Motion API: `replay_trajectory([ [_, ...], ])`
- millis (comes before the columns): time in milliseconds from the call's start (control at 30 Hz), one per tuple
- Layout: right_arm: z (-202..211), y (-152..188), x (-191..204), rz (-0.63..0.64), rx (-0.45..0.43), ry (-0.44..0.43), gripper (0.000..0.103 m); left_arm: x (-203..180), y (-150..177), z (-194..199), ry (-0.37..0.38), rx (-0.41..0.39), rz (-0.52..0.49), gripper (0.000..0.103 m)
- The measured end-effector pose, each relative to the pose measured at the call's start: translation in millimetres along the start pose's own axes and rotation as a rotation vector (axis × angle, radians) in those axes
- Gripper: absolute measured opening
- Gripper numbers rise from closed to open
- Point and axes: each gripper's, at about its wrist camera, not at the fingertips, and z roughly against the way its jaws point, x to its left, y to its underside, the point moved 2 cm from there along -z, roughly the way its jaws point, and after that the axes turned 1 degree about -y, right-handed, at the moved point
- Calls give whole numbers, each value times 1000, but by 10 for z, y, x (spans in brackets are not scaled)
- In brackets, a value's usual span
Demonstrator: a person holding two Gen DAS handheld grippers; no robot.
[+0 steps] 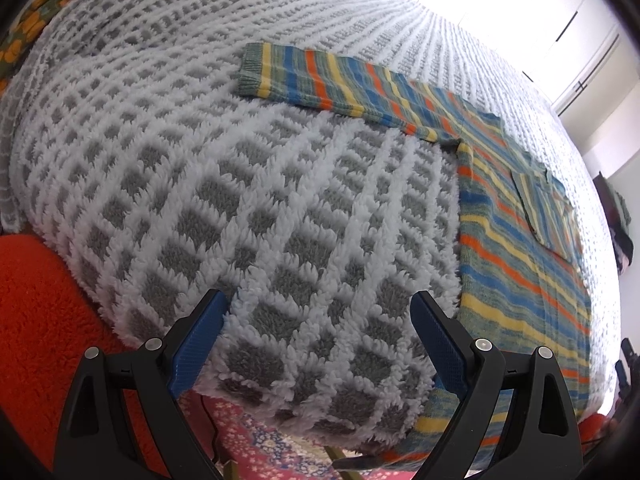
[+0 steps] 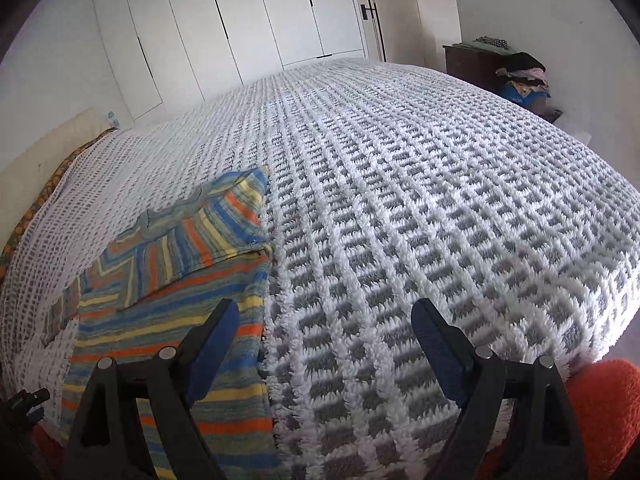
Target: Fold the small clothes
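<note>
A small striped knit sweater (image 1: 516, 240) in blue, yellow, orange and green lies flat on the bed at the right of the left wrist view. One sleeve (image 1: 320, 76) stretches out to the far left. The other sleeve (image 1: 544, 208) is folded over the body. My left gripper (image 1: 320, 312) is open and empty above the blanket, left of the sweater. In the right wrist view the sweater (image 2: 168, 320) lies at lower left with the folded sleeve (image 2: 200, 240) on top. My right gripper (image 2: 324, 320) is open and empty, its left finger over the sweater's edge.
A white and grey checked fluffy blanket (image 2: 440, 200) covers the bed. An orange fleece (image 1: 40, 320) sits at the near edge. A patterned rug (image 1: 260, 440) lies on the floor below. White wardrobe doors (image 2: 240, 20) stand behind the bed. A dark cabinet with piled clothes (image 2: 516, 72) stands at the right.
</note>
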Motion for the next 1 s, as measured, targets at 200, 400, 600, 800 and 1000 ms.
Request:
replay_trajectory([
  [200,4,17,27,11,0,-3,87,-7,-6,-13,-5,1,-3,94],
  [400,5,20,23,10,-1,-4,87,-6,-7,-27,-8,2,-5,94],
  [600,-12,31,54,22,7,-5,87,-17,-4,-62,-18,11,-12,95],
  [800,-36,46,64,24,17,-5,87,-33,-9,-90,-27,17,-20,95],
  [1000,-47,53,68,24,20,-5,87,-34,-8,-93,-29,18,-21,95],
])
